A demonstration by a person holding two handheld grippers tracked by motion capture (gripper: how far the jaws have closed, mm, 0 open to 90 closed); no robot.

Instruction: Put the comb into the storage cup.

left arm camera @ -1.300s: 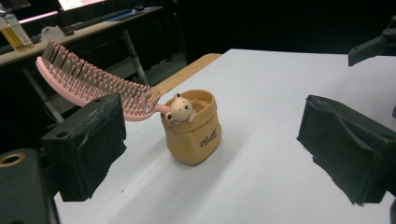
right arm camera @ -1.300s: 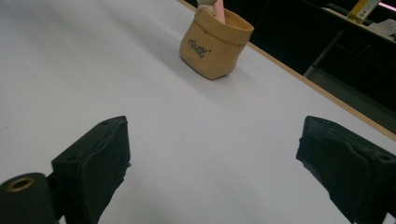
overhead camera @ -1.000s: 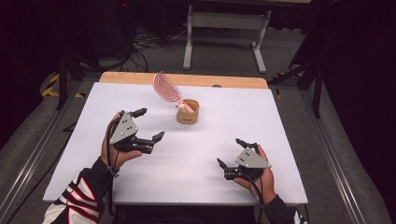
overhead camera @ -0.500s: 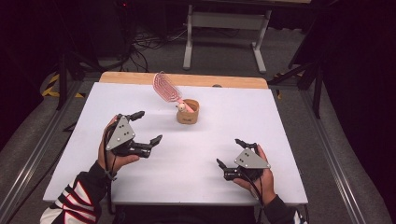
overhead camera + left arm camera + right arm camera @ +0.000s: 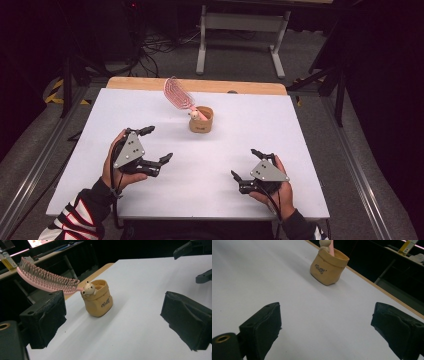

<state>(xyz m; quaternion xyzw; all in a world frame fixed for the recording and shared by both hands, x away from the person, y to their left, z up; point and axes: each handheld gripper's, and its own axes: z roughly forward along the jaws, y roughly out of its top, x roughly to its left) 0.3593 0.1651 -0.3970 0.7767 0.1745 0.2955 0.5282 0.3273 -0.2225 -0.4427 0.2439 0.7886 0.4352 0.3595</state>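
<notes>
Hairbrush (image 5: 178,92), a single pink one with a paddle head full of bristles, stands handle-down in one small tan pouch-shaped holder (image 5: 201,120) toward the far middle of the white table (image 5: 300,130), its head leaning out up and to the left past the holder's rim. One little bear figure (image 5: 88,288) sits at the holder's lip, touching the pink handle, and the holder's side bears a short line of script lettering. Two grippers are in play, one per hand, both low over the near half of the table and well apart from the holder. Left gripper (image 5: 154,145) sits at the near left, its jaws spread wide and grasping nothing; in the left gripper view the holder and brush lie between and beyond its two black pads. Right gripper (image 5: 247,164) rests at the near right, its jaws likewise parted wide and empty, with the holder ahead of them in the right gripper view. One striped sleeve (image 5: 75,220) covers the left forearm.
</notes>
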